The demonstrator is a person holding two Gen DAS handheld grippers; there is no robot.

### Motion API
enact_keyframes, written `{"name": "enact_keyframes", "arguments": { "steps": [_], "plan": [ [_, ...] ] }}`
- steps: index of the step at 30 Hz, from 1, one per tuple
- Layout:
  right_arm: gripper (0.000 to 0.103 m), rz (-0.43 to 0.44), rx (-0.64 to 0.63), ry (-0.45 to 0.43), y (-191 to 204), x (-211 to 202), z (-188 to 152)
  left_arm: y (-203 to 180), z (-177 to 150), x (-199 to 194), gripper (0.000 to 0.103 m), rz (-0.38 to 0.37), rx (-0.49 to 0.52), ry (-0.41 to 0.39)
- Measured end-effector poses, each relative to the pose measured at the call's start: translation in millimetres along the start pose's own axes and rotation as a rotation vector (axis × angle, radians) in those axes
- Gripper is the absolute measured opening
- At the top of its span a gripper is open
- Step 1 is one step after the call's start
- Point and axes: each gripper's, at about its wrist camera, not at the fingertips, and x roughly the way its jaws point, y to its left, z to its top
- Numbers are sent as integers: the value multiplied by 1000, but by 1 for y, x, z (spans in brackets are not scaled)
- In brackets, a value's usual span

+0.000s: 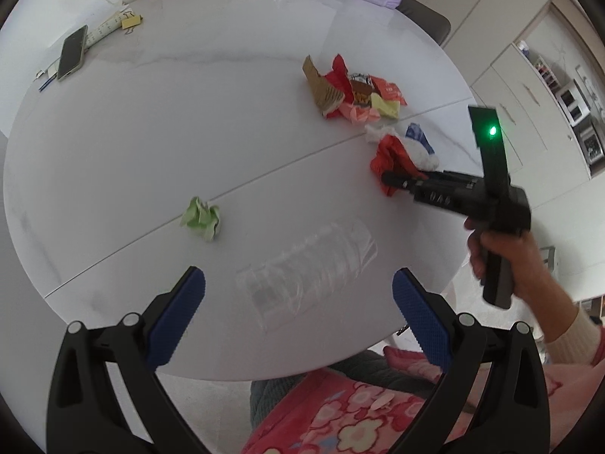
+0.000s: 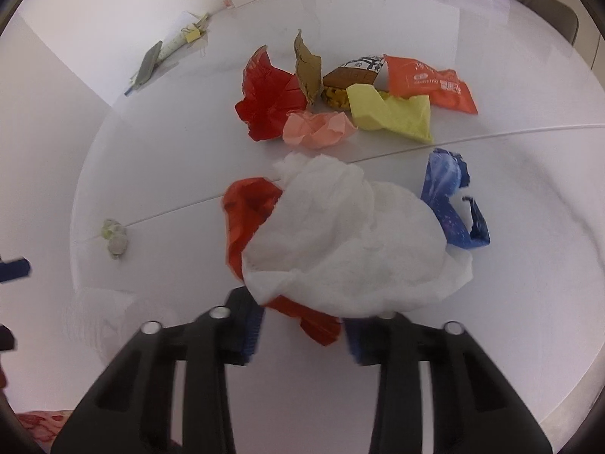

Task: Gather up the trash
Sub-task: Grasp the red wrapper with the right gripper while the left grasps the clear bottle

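White marble-look counter (image 1: 151, 143), round and split by a thin seam, fills both wrist views, with pale cabinets beyond its right edge. Nearest the left camera, the left hand-held gripper (image 1: 298, 295) hangs released above the rim, its blue pads spread wide with nothing between them; a clear plastic cup (image 1: 306, 265) lies on its side, blurred, just beyond the fingertips. A crumpled green paper ball (image 1: 202, 217) sits alone on the seam to the left of the cup. On the right, a person's hand (image 1: 503, 261) in a cream sleeve grips the right hand-held gripper (image 2: 302, 331), whose jaws stand narrowed around a scrap of red paper (image 2: 245, 215) at the near edge of a bundle; whether the pads actually press on it cannot be told, as a crumpled white tissue (image 2: 348, 242) covers the tips. A blue wrapper (image 2: 450, 204) touches the tissue's right side. Farther across the seam lies the gathered trash: a red paper (image 2: 268, 98), a pink tissue (image 2: 317, 128), a yellow paper (image 2: 389, 111), a torn strip of cardboard (image 2: 308, 68), a brown snack wrapper (image 2: 351, 73) and an orange packet (image 2: 431, 83), all touching. At the far left edge rest a phone (image 1: 72, 53) and some papers.
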Motion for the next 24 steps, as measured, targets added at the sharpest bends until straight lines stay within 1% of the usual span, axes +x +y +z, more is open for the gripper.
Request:
{"name": "enact_keyframes", "arguments": {
  "steps": [2, 5, 7, 11, 14, 16, 19, 20, 24],
  "plan": [
    [32, 15, 16, 7, -1, -4, -1, 1, -5, 3, 95, -4, 36, 8],
    [31, 87, 67, 15, -3, -11, -3, 2, -7, 9, 95, 3, 98, 20],
    [31, 145, 108, 14, -5, -17, -3, 2, -5, 16, 95, 7, 141, 27],
    [31, 226, 168, 16, -4, -27, -3, 0, 2, 27, 95, 13, 207, 27],
    [31, 322, 221, 27, 0, -32, -3, -7, 7, 36, 95, 13, 298, 31],
    [31, 371, 251, 36, 2, -34, -4, -14, 8, 45, 95, 0, 382, 43],
    [31, 409, 282, 22, 6, -42, -5, -22, 11, 54, 95, -19, 474, 66],
    [31, 406, 286, 10, 5, -49, -6, -26, 11, 58, 95, -25, 519, 78],
    [31, 346, 300, -30, -9, -81, -13, -39, 12, 74, 95, -38, 699, 120]
  ]
}}
